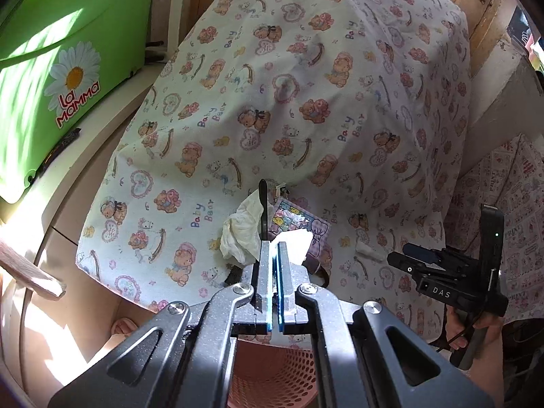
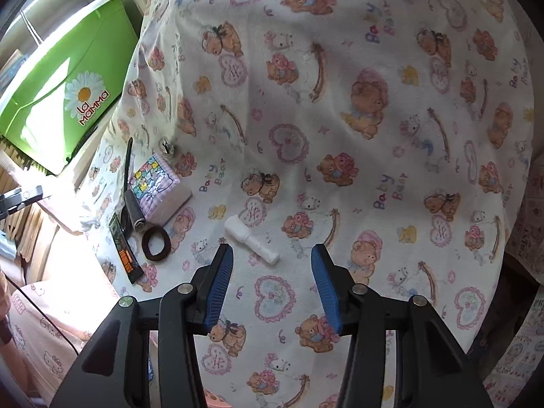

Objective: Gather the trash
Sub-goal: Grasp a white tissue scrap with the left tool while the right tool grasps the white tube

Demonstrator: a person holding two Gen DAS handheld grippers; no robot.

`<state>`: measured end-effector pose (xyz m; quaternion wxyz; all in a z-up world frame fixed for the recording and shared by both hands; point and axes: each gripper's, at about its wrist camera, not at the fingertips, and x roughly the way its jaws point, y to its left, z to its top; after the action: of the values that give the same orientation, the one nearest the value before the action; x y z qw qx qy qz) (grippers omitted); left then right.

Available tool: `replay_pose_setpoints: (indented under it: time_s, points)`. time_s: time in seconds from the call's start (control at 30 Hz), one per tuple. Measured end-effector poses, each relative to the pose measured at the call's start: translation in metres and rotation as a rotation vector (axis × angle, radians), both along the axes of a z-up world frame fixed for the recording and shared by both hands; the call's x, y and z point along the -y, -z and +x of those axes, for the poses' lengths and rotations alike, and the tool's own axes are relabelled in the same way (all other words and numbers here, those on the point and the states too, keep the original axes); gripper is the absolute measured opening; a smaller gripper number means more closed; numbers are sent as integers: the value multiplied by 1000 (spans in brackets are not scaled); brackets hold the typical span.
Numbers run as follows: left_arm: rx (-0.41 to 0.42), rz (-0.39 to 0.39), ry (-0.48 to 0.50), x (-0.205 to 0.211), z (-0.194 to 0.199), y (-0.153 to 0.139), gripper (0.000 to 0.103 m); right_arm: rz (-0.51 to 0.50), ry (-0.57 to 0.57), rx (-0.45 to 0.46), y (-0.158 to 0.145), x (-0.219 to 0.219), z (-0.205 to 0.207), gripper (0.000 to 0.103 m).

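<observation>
My left gripper (image 1: 273, 248) is shut on a crumpled white tissue (image 1: 239, 234), which hangs off its tips above the bear-print cloth (image 1: 306, 102). A pink perforated basket (image 1: 272, 377) sits right below that gripper. My right gripper (image 2: 272, 255) is open over the cloth with nothing between its pads. A small rolled white paper (image 2: 251, 238) lies on the cloth just past its fingertips, nearer the left finger; the same roll (image 1: 369, 253) shows in the left wrist view.
By the cloth's left edge lie a pink tissue pack (image 2: 159, 190), a black comb (image 2: 128, 166), a dark hair tie (image 2: 156, 241), a dark wrapper (image 2: 124, 255) and a small bell (image 2: 166, 146). A green daisy-marked tub (image 1: 68, 68) stands at the left.
</observation>
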<state>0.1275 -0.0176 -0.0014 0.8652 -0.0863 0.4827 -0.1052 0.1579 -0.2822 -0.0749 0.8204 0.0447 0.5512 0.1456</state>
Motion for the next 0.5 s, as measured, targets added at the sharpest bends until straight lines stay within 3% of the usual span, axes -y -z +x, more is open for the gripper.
replay_pose_setpoints:
  time_s: [0.1, 0.17, 0.4, 0.5]
  points:
    - [41, 20, -18, -7, -3, 0, 1, 13, 6, -38, 11, -6, 7, 46]
    - [59, 27, -25, -11, -2, 5, 1, -44, -7, -26, 15, -14, 9, 34]
    - [57, -17, -46, -22, -6, 15, 1, -259, -197, 58, 24, -60, 0, 34]
    - [69, -4, -83, -28, -10, 17, 1, -249, -184, 61, 26, -65, 2, 34]
